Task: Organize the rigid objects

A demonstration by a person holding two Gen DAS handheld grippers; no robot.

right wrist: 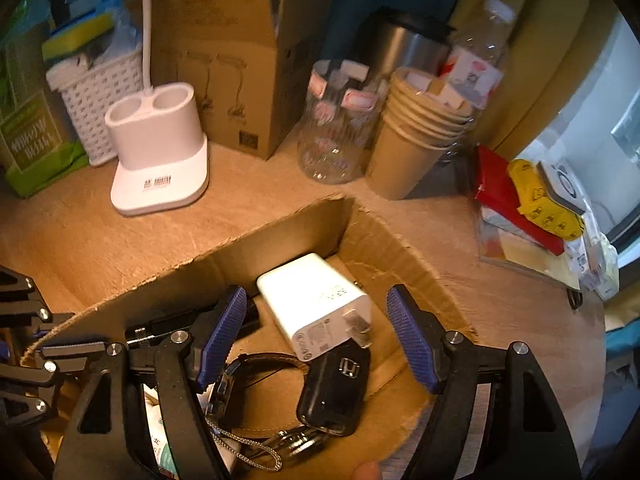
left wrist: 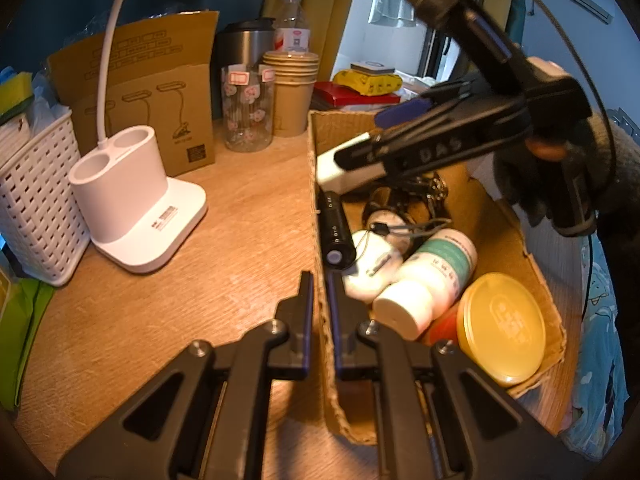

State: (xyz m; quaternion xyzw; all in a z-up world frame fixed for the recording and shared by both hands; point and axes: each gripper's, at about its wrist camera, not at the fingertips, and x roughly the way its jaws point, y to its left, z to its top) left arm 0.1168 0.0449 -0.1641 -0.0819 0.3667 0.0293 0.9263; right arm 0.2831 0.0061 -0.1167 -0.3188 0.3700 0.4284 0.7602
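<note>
Left gripper (left wrist: 320, 292) clamped on cardboard box (left wrist: 516, 216) wall; right gripper (right wrist: 316, 334) apart above white charger (right wrist: 312, 300). Risk: closing may snag the car key (right wrist: 336, 388) or tug the box toward the bench edge.

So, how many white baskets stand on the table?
1. The white basket stands at the table's left edge, beside the white lamp base. Others may be hidden beyond the frames.

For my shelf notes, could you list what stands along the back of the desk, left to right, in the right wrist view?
White basket → white lamp base → cardboard carton → glass jar → paper cup stack → red packet.
</note>
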